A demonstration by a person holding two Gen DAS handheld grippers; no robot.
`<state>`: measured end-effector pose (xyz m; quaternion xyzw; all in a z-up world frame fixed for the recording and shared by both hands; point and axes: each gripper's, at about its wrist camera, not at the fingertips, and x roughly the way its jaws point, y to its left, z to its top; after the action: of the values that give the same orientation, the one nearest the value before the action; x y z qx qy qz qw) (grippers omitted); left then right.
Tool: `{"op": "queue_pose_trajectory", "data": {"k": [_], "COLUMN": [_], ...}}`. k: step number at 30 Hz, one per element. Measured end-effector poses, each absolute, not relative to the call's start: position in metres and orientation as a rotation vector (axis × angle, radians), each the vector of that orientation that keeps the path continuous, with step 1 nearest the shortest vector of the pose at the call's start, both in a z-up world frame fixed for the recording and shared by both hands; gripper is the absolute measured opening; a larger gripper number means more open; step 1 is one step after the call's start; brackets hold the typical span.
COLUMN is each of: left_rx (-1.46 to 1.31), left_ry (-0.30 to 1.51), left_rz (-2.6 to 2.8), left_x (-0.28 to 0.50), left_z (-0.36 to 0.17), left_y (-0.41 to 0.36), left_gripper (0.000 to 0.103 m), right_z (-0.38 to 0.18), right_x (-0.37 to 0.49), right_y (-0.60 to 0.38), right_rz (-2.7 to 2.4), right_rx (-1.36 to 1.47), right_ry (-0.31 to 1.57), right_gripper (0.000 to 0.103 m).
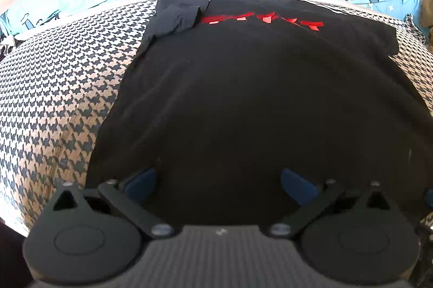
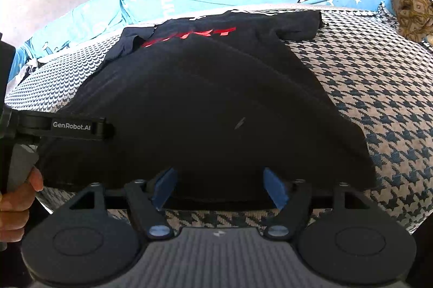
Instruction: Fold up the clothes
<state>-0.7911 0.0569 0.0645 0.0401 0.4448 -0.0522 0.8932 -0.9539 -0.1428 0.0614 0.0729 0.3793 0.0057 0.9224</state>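
Both claws, the left claw (image 1: 217, 182) and the right claw (image 2: 219, 186), stand apart and empty over the near hem of the soft, limp black shirt (image 1: 243, 98) spread flat on the checked bed (image 1: 54, 98), best pinched at its hem corners.

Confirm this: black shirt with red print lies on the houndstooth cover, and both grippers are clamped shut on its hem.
Not quite. The shirt lies on the houndstooth cover, but the right gripper and left gripper are open, as each wrist view shows.
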Motion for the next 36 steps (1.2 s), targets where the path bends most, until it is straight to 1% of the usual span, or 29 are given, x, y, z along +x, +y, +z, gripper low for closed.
{"op": "queue_pose_trajectory", "data": {"k": [16,23,36], "left_rx": [0.080,0.072,0.072], "left_ry": [0.929,0.933,0.935], "left_rz": [-0.095,-0.082,-0.073], "left_x": [-0.7934,-0.7964,-0.7972], "left_z": [0.0653,0.0659,0.0666], "left_y": [0.0538,0.0521,0.0497], "left_gripper": [0.103,0.103,0.103], "right_z": [0.0616,0.0606,0.0630], "right_x": [-0.9543,-0.9542,-0.9600], "right_y": [-0.1416,-0.1391,-0.1447], "right_rz": [0.027,0.038,0.037], "right_rx": [0.134,0.125,0.202], "right_ry": [0.794,0.805,0.784], "right_gripper": [0.084,0.091,0.092]}}
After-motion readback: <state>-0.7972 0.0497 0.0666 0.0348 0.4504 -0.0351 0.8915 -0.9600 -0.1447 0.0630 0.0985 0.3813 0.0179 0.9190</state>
